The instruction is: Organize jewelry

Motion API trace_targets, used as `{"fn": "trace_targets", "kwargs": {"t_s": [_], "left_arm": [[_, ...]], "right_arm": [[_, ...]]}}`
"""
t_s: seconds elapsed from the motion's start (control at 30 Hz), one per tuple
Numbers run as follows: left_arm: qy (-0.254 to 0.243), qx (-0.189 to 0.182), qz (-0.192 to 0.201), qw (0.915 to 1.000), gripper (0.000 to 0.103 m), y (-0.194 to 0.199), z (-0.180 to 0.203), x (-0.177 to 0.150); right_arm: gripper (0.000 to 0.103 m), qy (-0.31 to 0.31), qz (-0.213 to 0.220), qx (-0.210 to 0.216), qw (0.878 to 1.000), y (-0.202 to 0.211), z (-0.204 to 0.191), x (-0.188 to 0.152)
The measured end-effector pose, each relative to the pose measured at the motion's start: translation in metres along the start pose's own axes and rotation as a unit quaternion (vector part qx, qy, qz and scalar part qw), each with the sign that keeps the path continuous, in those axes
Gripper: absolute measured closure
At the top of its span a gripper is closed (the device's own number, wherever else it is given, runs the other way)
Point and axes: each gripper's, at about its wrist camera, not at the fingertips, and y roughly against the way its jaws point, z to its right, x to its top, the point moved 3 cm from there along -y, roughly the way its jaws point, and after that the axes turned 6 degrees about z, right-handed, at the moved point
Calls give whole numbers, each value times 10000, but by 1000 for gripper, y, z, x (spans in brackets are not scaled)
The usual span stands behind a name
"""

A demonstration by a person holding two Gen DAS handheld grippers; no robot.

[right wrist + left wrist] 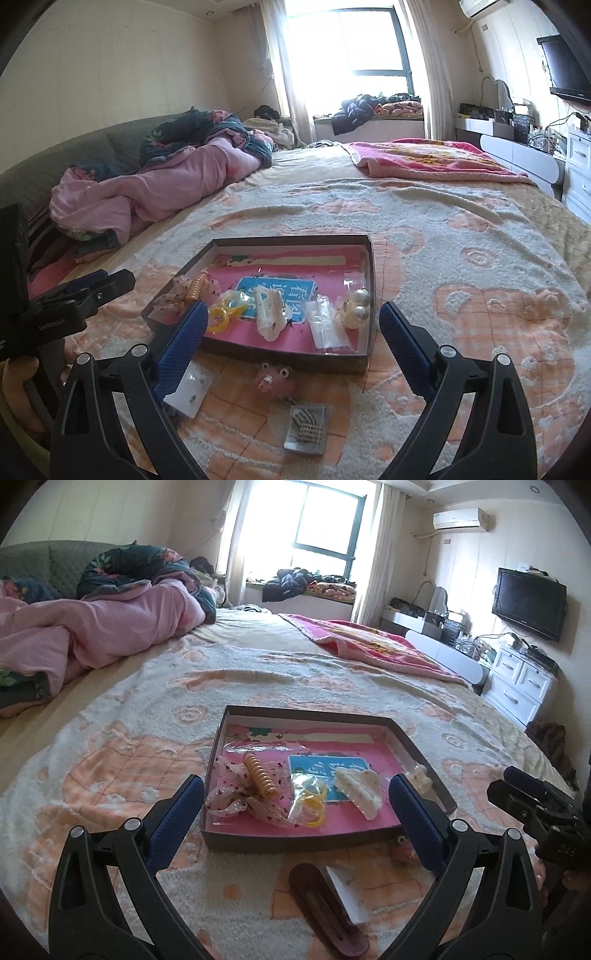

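Hovering open-fingered left gripper (295, 805) above tray (295, 840)

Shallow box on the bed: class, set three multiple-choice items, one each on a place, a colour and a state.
1. Where does the brown hair clip lie?
A in the box
B on the bedspread before the box
C on the pink quilt

2. What colour is the box floor?
A pink
B green
C black

3. How do the left tongs stand?
A shut on the clip
B shut, empty
C open, empty

Answers: B, it rests on the bedspread outside the near wall; A, pink shows between the items; C, the blue pads are wide apart with nothing between.
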Motion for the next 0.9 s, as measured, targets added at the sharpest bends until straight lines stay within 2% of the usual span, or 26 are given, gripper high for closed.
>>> {"fn": "trace_targets", "kwargs": {"t_s": [0.5, 0.9], "left_arm": [[-243, -209, 91, 9994, 11, 26, 20, -19], [-378, -299, -62, 9988, 11, 32, 28, -36]], "right_arm": [[12, 104, 90, -81, 9999, 29, -1, -14], [12, 180, 119, -247, 9995, 42, 7, -26]]}}
